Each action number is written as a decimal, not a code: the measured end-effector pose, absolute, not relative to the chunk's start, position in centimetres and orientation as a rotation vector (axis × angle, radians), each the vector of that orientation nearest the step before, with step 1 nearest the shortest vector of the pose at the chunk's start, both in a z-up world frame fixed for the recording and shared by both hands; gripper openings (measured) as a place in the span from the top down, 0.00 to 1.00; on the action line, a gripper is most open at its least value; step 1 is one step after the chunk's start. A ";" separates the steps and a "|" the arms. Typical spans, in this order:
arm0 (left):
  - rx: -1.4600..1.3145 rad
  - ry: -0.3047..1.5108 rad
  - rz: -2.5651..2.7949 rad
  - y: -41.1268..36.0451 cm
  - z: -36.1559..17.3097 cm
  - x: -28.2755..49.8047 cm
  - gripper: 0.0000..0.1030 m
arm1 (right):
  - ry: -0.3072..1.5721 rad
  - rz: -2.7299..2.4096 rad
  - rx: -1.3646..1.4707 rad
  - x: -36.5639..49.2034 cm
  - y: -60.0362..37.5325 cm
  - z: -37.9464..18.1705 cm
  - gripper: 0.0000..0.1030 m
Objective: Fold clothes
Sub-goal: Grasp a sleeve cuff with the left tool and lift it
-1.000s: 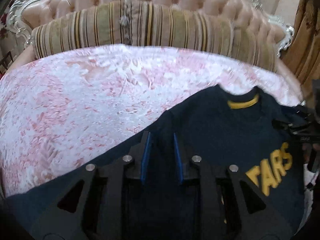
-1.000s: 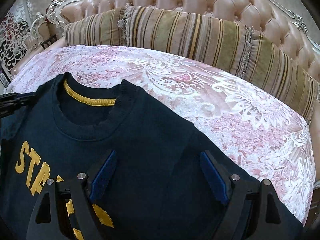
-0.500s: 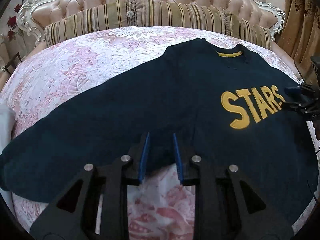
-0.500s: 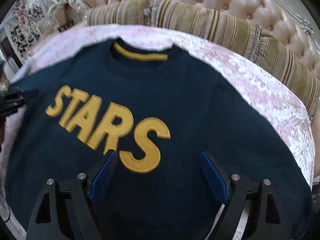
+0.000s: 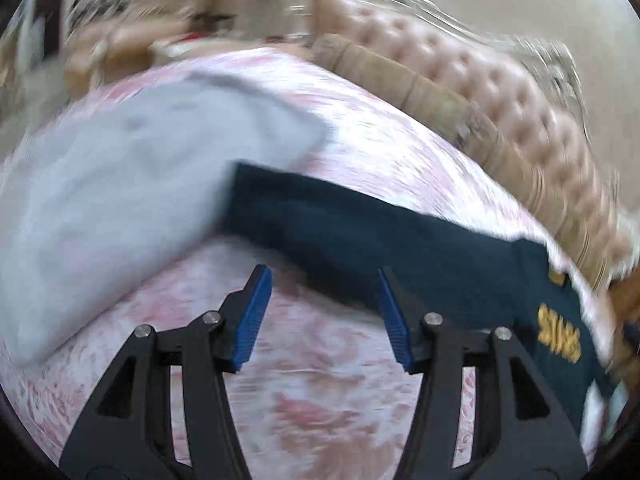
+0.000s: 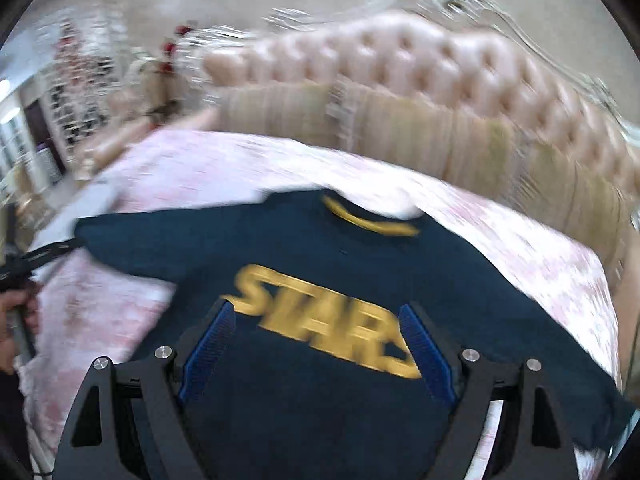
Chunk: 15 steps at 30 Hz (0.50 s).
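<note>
So, starting at the left, a pale grey garment (image 5: pixel 112 184) lies flat on the pink-and-white patterned bedspread (image 5: pixel 320 392), and the cuff end of the navy sweatshirt's sleeve (image 5: pixel 360 232) lies right against its edge. The left gripper (image 5: pixel 322 312) hangs over bare bedspread just short of that sleeve, its jaws opening with nothing between the blue pads. Further right, the navy sweatshirt (image 6: pixel 320 400) is spread face up on the bed, yellow "STARS" lettering (image 6: pixel 324 320) across the chest and a yellow-trimmed collar toward the striped bolster pillow (image 6: pixel 400 128) and the tufted pink headboard (image 6: pixel 400 60). The right gripper (image 6: pixel 316 344) sits above the chest, jaws spread wide on either side of the lettering and not pinching any fabric. Both views are pretty motion-blurred, so finer detail is a wash.
</note>
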<state>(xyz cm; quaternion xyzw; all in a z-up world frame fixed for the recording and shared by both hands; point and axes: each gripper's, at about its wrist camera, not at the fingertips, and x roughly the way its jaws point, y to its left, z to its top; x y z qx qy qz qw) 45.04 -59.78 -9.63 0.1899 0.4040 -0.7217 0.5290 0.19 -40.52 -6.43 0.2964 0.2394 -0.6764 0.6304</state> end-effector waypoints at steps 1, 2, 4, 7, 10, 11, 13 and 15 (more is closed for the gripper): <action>0.428 1.001 -1.718 -60.0 -9.8 46.0 0.45 | 0.542 -1.558 0.655 1.3 -40.5 -5.9 0.17; 0.405 1.036 -1.714 -60.3 -10.0 46.9 0.45 | 0.542 -1.583 0.634 2.3 -40.6 -5.6 0.17; 0.362 1.102 -1.694 -60.8 -10.5 47.8 0.45 | 0.564 -1.635 0.638 3.0 -41.0 -6.3 0.17; 0.299 1.216 -1.639 -62.3 -11.6 48.9 0.44 | 0.582 -1.647 0.722 2.1 -41.2 -8.9 0.17; 0.240 1.295 -1.629 -63.7 -12.3 49.1 0.44 | 0.601 -1.646 0.800 0.6 -40.6 -11.7 0.17; 0.248 1.299 -1.608 -64.1 -12.5 49.0 0.44 | 0.602 -1.644 0.821 0.1 -40.4 -12.5 0.17; 0.253 1.314 -1.584 -64.7 -12.8 48.7 0.47 | 0.599 -1.649 0.839 -0.6 -39.8 -13.2 0.17; 0.249 1.334 -1.573 -65.4 -13.2 48.4 0.61 | 0.594 -1.655 0.855 -1.3 -39.2 -13.7 0.17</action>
